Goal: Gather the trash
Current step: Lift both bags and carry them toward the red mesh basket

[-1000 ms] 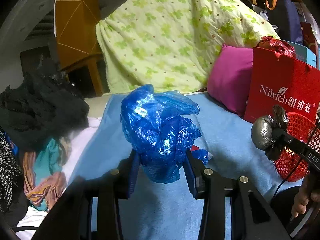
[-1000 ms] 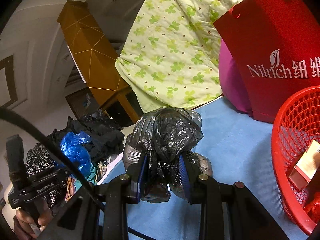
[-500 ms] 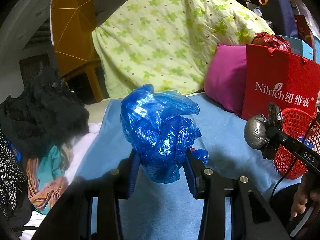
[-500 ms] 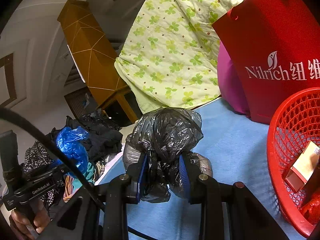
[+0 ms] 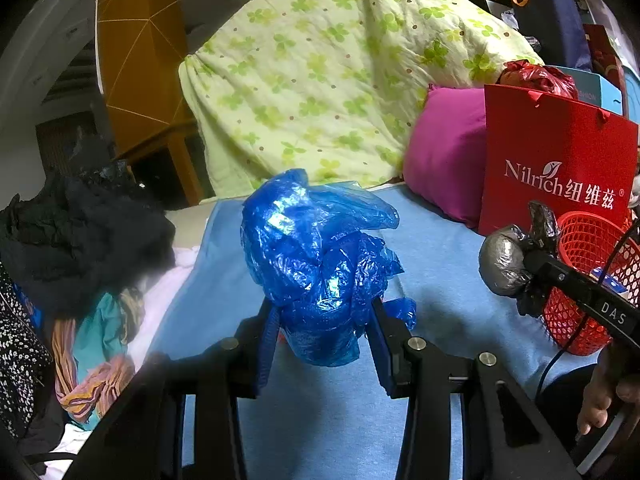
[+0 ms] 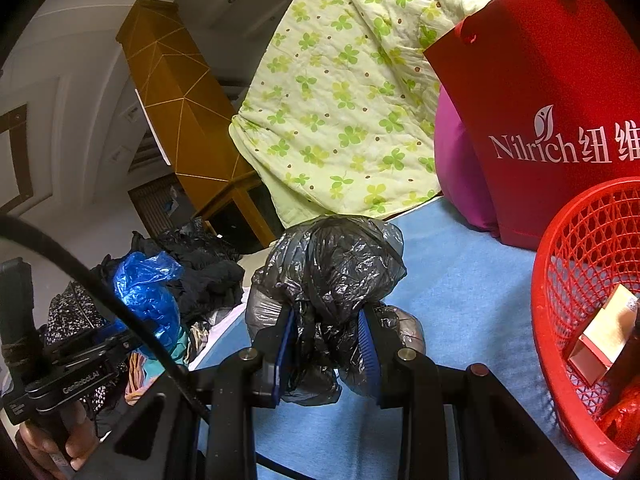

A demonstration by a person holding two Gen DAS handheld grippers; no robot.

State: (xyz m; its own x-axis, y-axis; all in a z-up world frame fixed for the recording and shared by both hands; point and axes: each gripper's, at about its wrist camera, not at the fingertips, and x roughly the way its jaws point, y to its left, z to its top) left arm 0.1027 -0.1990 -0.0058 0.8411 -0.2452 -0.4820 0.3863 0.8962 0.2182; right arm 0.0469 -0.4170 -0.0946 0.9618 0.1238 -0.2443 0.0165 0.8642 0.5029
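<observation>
- Left wrist view: left gripper (image 5: 322, 328) clamped on a crumpled blue plastic bag (image 5: 316, 264) at frame centre, jaws parted only by the bag's bulk, held above the blue sheet (image 5: 432, 272).
- Same view, right edge: right gripper (image 5: 532, 264) seen from outside, closed on a grey-black plastic bag (image 5: 504, 264), just left of the red basket (image 5: 588, 248). Letters "DAS" readable on its arm.
- Only this view shows the red foil bundle (image 5: 536, 76) behind the red paper bag (image 5: 556, 160), and the full print "Nilrich" plus three Chinese characters.
- Left side: heap of dark clothes (image 5: 76, 248). Back: green clover quilt (image 5: 328, 72), pink pillow (image 5: 448, 152).
- Right wrist view: right gripper (image 6: 328, 344) pinched tight on the grey-black plastic bag (image 6: 332, 268), centre frame, over the sheet.
- Only here: inside of the basket (image 6: 560, 280), lower right, holding a tan carton (image 6: 604, 332) and something red and shiny at the bottom.
- Lower left: left gripper (image 6: 132, 328) with the blue bag (image 6: 148, 296); label "GenRobot.AI" readable.
- Bag print cut off at the right edge: "Nilrich" and part of the characters.
</observation>
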